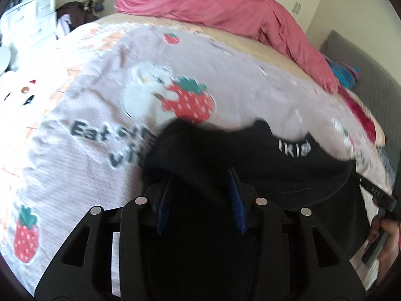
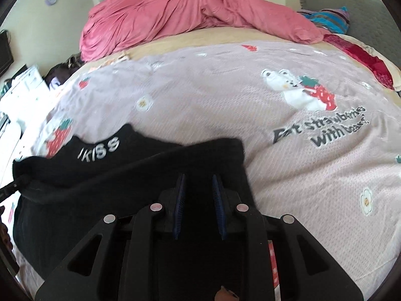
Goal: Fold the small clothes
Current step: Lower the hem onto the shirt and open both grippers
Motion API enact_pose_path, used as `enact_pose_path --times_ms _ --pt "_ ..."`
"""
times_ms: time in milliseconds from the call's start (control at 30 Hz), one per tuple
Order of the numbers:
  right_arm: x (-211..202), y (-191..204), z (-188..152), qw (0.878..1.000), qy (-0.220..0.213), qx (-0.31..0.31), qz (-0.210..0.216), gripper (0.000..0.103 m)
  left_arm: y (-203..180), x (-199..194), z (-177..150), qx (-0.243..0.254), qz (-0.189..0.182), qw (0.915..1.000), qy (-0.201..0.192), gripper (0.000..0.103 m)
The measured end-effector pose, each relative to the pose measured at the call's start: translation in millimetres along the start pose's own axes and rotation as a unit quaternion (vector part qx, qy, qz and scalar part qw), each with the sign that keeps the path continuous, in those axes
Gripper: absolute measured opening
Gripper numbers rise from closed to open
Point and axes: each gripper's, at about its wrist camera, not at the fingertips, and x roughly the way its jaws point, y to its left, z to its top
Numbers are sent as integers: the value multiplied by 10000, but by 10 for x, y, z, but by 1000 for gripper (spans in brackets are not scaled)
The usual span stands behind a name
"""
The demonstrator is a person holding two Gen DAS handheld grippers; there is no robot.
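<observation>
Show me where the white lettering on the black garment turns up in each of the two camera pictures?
Left wrist view: the white lettering sits right of centre, just above the left gripper, on the black garment.
Right wrist view: the lettering sits at left, above and left of the right gripper.
Shared landmark: the bear with strawberry print.

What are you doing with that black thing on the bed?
A person is folding a small black garment on the bed's strawberry blanket. Each hand holds a gripper. The right gripper has black cloth between its fingers, and so does the left gripper. The garment is bunched between them, not folded flat yet. A pink duvet lies heaped behind.
</observation>
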Motion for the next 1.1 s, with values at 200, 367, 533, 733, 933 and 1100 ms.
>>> enact_pose_path --times_ms 200,367,533,733,933,1100 --pt "-94 -178 75 9997 -168 149 -75 33 337 -336 181 -400 147 9978 -512 51" --pt "-20 -334 76 9994 57 350 -11 47 464 -165 114 -472 54 9989 57 52" --pt "90 -336 42 9989 234 396 15 48 401 30 61 -326 -33 9990 299 55" --pt "147 -287 11 9978 266 502 339 17 364 195 74 -479 -347 9978 288 43" --pt "-72 -275 92 9986 -75 427 298 7 349 -27 158 -494 -485 9975 -157 4" --pt "-166 -335 192 9967 -415 617 326 7 352 -169 249 -514 -477 9964 -480 4"
